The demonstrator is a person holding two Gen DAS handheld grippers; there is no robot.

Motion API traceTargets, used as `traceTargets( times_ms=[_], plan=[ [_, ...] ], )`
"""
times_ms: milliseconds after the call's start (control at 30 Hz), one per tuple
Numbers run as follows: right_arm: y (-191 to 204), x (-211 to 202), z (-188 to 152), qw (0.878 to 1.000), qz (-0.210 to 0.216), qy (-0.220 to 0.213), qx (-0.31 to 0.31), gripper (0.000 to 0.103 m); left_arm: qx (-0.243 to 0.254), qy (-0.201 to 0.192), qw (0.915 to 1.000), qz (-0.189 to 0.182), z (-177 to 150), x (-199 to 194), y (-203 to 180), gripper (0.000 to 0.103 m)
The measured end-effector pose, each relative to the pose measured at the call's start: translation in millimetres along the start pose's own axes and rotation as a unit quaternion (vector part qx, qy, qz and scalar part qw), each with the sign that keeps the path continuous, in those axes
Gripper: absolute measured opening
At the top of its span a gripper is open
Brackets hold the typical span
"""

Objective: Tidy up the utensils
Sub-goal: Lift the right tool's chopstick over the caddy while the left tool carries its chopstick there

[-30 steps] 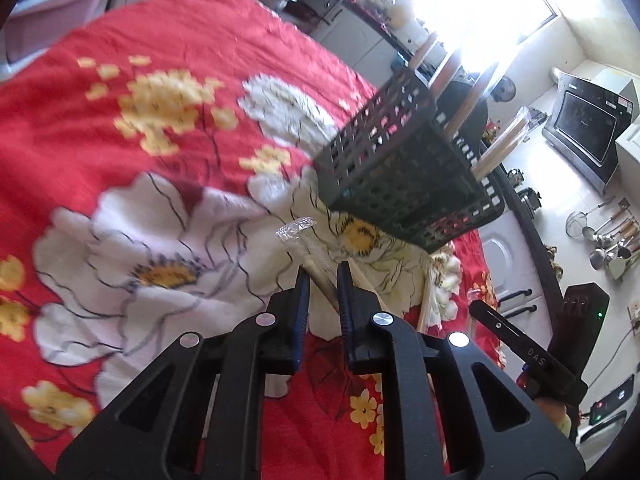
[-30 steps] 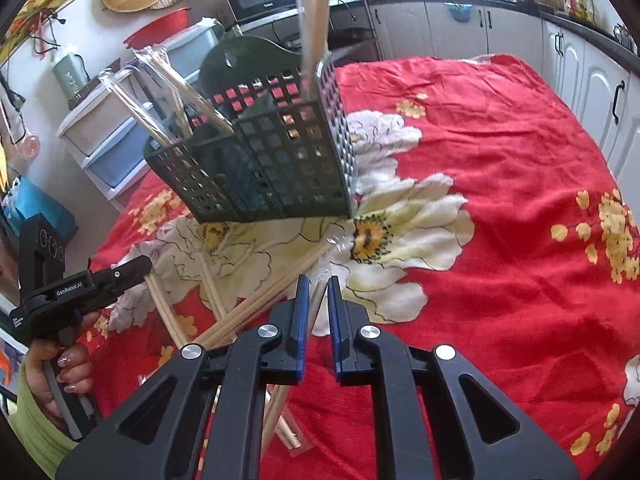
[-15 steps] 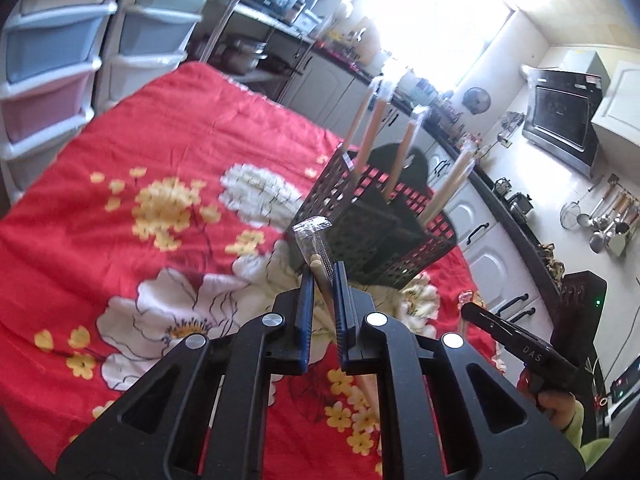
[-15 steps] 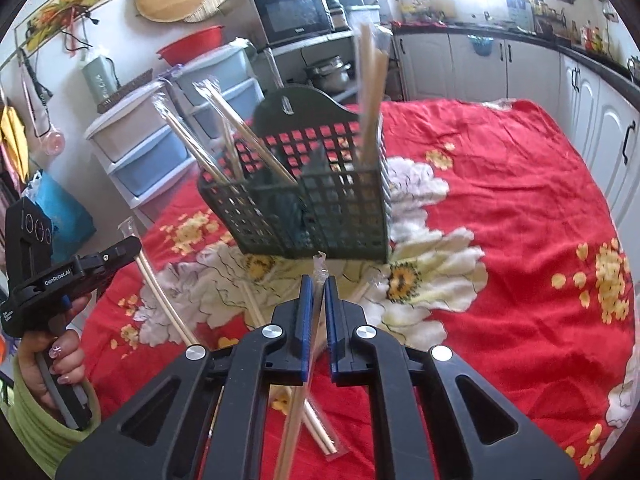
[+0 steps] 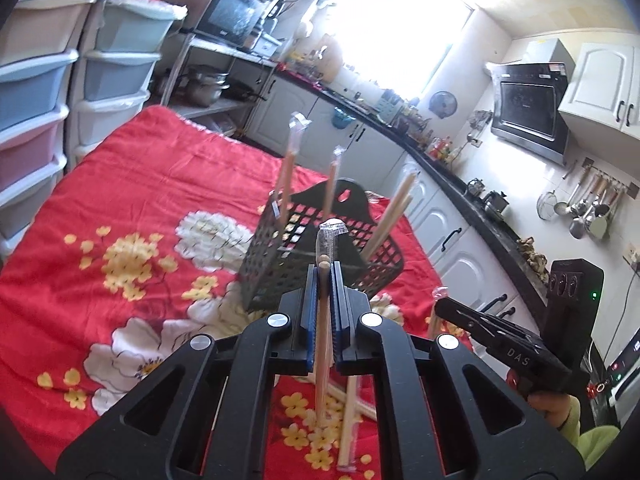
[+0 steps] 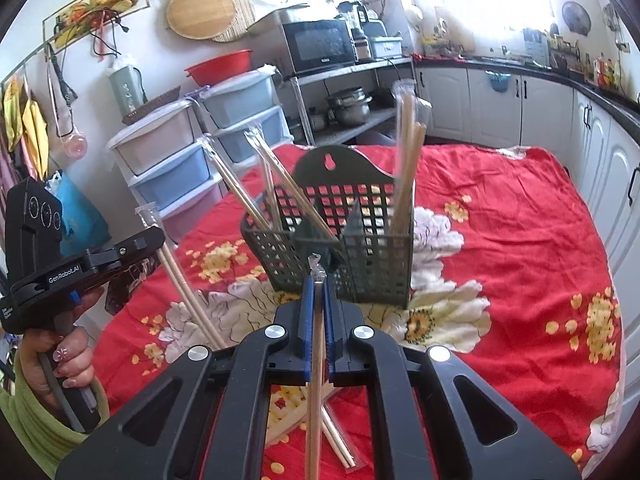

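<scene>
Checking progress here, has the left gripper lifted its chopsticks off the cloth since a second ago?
Yes. The left gripper has risen, carrying its wrapped chopsticks from the red cloth up toward the basket rim.

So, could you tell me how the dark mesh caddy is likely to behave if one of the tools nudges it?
The mesh caddy looks like thin perforated plastic, so probably light and apt to slide on the red cloth. The wrapped chopsticks stand tall and lean outward, so a shove could perhaps tip it.
</scene>
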State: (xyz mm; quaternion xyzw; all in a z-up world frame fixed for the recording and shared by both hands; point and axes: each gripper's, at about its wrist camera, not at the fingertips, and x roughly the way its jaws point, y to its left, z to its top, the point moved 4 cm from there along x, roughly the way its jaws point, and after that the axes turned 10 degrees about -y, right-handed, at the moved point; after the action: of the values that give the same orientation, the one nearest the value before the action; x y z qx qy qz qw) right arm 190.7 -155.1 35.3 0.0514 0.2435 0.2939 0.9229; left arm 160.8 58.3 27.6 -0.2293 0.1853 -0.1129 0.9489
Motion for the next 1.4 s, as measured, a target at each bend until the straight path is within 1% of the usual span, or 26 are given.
traceTargets(
  times_ms=[200, 467, 933, 1233, 1400],
  plan=[
    [7.0, -8.4, 16.4, 1.000, 0.006, -0.025, -0.007, 0.005, 0.016, -0.011, 0.9997, -0.015, 11.7, 1.9, -17.6, 0.003],
    [16.4, -21.3, 49.5, 0.997, 0.016, -0.074, -0.019, 0.005, 0.034, -0.028, 0.9987, -0.027, 29.0, 5.3, -36.0, 0.003],
    [21.7, -38.6, 101.4, 0.989, 0.017, -0.141, -0.035, 0.005, 0.067, -0.074, 0.9939, -0.048, 74.1, 10.6, -70.7, 0.003],
    [17.1, -48.8, 138.1, 0.982, 0.005, -0.187, -0.036, 0.005, 0.086, -0.116, 0.9884, -0.047, 106.9, 10.1, -89.6, 0.003],
    [13.3, -55.8, 157.0, 0.974, -0.003, -0.221, -0.041, 0.005, 0.094, -0.135, 0.9856, -0.040, 120.2, 11.1, -95.5, 0.003]
  ],
)
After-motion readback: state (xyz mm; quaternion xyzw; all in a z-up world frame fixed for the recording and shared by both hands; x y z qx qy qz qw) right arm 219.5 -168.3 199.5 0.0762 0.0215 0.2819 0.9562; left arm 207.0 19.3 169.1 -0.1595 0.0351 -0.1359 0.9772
